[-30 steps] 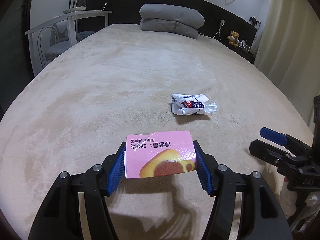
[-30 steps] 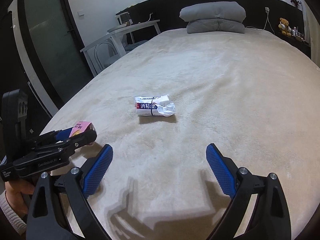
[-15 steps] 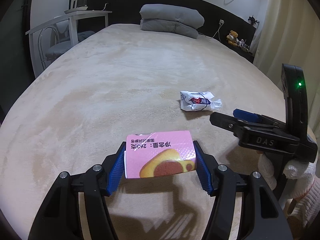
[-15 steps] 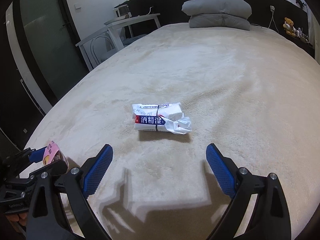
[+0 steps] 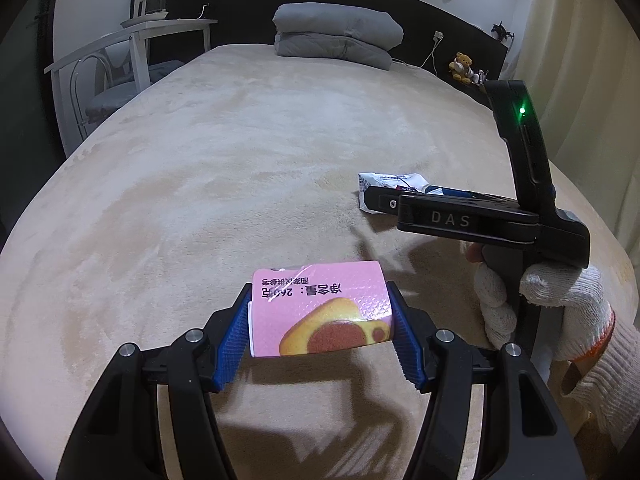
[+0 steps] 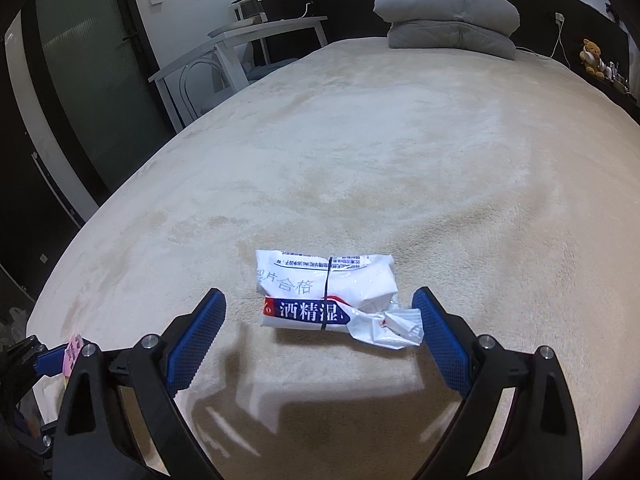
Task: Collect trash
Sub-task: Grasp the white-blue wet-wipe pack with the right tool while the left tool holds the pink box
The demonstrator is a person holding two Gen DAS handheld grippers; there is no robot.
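Observation:
My left gripper (image 5: 320,332) is shut on a pink snack box (image 5: 320,312) with a cake picture, held just above the beige bed cover (image 5: 224,184). A white wet-wipe packet (image 6: 332,296) with a blue label lies on the cover. My right gripper (image 6: 320,316) stands open and wide, its blue pads on either side of the packet; the right pad (image 6: 440,340) is close to the packet's crumpled end, and whether they touch I cannot tell. In the left wrist view the right gripper's black body, held by a gloved hand (image 5: 560,300), hides most of the packet (image 5: 384,184).
A folded grey quilt (image 5: 340,40) lies at the head of the bed. A white desk and chair (image 5: 120,68) stand to the left. A teddy bear (image 5: 462,66) sits on the ledge at right. A dark glass door (image 6: 80,80) is at left.
The right gripper has moved forward across the bed to the wipe packet, which now lies between its open fingers. The left gripper has kept still, holding the pink box.

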